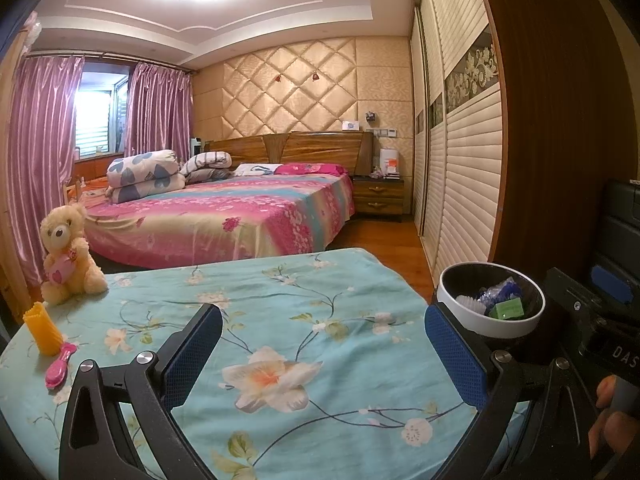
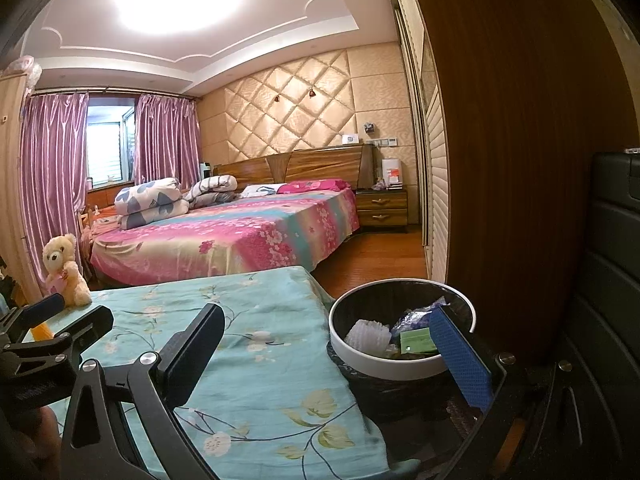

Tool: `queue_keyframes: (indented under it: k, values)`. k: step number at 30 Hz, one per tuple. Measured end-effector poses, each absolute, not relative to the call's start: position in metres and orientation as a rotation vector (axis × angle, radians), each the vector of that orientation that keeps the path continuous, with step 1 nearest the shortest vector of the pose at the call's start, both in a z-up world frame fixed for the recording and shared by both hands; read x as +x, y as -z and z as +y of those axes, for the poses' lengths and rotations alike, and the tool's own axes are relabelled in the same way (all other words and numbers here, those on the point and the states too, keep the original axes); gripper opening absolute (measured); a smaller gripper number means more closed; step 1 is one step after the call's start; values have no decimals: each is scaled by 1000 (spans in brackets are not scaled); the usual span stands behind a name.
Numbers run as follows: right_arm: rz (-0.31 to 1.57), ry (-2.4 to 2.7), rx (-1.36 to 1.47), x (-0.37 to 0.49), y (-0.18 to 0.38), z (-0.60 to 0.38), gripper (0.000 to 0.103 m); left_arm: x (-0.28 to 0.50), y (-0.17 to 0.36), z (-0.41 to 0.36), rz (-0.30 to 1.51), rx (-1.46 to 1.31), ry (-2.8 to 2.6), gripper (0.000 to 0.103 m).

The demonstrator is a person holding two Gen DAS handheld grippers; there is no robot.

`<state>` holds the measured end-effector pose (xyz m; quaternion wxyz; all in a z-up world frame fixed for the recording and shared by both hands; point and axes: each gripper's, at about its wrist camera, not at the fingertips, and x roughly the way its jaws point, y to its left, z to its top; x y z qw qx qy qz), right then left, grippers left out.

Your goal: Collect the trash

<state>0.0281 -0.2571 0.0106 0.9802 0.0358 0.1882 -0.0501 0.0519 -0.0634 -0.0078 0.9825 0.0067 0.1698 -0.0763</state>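
Left gripper point(image 1: 324, 344) and right gripper point(image 2: 332, 344), fingers spread and empty, above a floral tablecloth point(image 1: 280, 300); a bin point(image 2: 400, 364) beside it holds wrappers point(image 2: 416, 340)

I see the trash bin point(image 2: 400, 368), round w/ white rim and black bag inside, standing upright just beside the right edge of the table. Inside I see white foam net point(image 2: 368, 336), green packet point(image 2: 416, 342) and blue-silver crumpled wrapper point(image 2: 416, 314), lying approx. together.
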Motion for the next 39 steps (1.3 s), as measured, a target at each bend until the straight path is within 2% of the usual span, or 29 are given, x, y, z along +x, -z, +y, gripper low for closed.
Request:
queue_keyframes:
  k: [39]
  values:
    - [391,92,72,30,-11,-253,103,57,9,-60,351,14,168,102]
